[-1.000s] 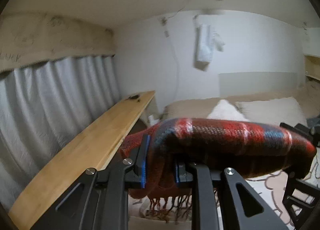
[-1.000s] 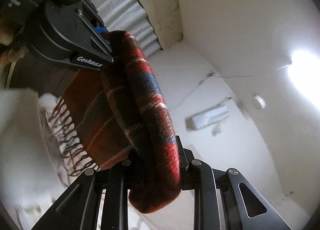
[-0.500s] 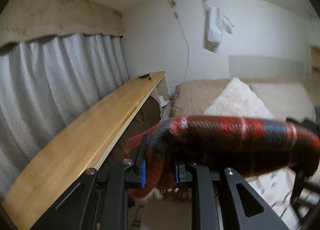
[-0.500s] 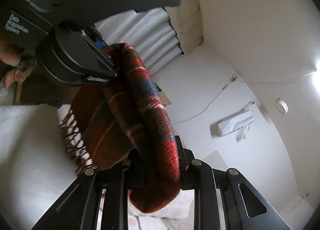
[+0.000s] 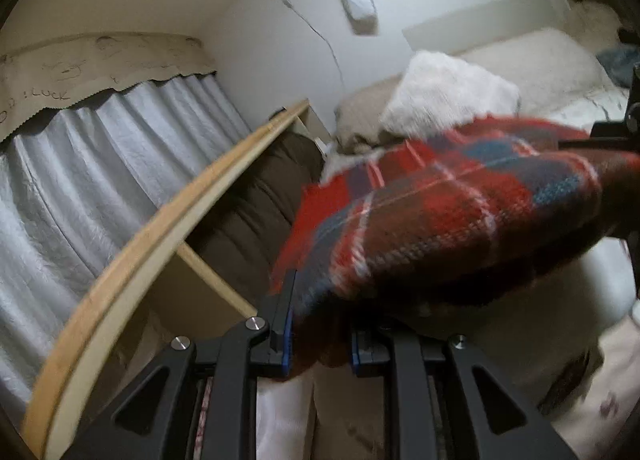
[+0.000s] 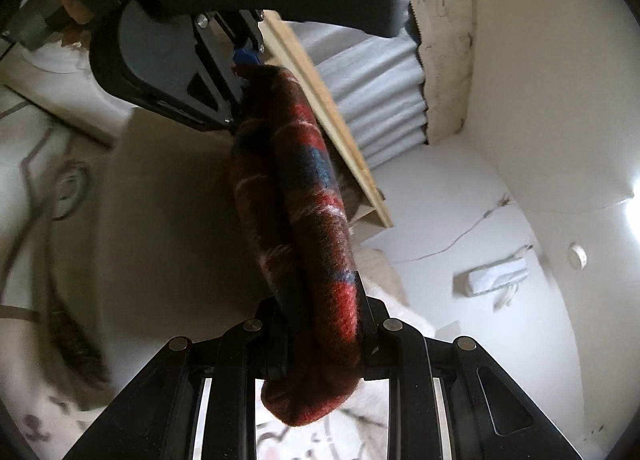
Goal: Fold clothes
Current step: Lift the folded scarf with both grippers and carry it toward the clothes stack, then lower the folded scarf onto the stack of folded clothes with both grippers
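Note:
A red, blue and dark plaid scarf (image 5: 448, 215) is stretched as a thick roll between my two grippers. My left gripper (image 5: 320, 336) is shut on one end of it, its blue pads pressed into the wool. In the right wrist view the same scarf (image 6: 308, 227) runs from my right gripper (image 6: 320, 340), shut on its near end, up to the left gripper (image 6: 240, 67) at the top. Below the roll lies the pale bed cover (image 6: 160, 219). The scarf's fringe is hidden.
A long wooden shelf (image 5: 152, 244) runs along the left beside grey curtains (image 5: 80, 187). Brown bedding (image 5: 248, 211) sits under the shelf. Beige pillows (image 5: 532, 59) and a white fluffy cushion (image 5: 448, 91) lie at the bed's head. A patterned sheet (image 6: 44, 179) covers the bed's left part.
Both grippers have dropped toward the bed with the scarf still stretched between them. The left wrist rolled, tilting the room. The hanging fringe has gone out of sight.

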Action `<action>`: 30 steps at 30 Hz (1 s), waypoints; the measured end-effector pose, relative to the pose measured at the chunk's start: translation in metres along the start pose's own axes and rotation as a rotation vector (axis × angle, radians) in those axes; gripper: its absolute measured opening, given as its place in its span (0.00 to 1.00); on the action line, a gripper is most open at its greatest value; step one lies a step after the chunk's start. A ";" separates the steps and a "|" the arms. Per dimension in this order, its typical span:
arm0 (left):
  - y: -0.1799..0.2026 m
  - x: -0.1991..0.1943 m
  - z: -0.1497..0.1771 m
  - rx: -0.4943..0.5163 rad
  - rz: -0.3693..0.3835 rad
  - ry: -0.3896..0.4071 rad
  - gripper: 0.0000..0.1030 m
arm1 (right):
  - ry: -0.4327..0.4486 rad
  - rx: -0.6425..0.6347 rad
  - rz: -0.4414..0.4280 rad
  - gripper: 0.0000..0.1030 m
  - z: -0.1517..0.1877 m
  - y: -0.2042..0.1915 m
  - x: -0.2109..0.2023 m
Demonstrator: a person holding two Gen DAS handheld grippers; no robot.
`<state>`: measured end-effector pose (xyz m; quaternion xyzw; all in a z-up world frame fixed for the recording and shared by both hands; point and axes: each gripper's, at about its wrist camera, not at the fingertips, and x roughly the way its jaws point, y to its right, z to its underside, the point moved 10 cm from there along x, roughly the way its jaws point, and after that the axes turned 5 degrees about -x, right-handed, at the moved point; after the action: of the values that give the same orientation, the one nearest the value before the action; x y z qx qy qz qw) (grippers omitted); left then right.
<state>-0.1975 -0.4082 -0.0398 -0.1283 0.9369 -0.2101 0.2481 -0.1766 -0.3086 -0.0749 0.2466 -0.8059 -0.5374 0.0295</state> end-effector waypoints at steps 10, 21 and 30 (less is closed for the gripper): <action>0.019 0.024 0.047 0.010 0.154 -0.179 0.52 | -0.043 0.022 -0.127 0.29 0.014 -0.047 0.002; -0.008 -0.033 0.018 -0.271 0.460 -0.308 0.64 | 0.095 0.429 -0.578 0.75 0.035 -0.020 -0.042; 0.000 0.042 -0.059 -0.510 0.397 -0.401 0.71 | 0.130 0.921 -0.656 0.75 0.020 0.043 -0.004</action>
<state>-0.2633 -0.4029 -0.0107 -0.0407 0.8985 0.1111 0.4227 -0.1949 -0.2774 -0.0447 0.5041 -0.8347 -0.0954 -0.2001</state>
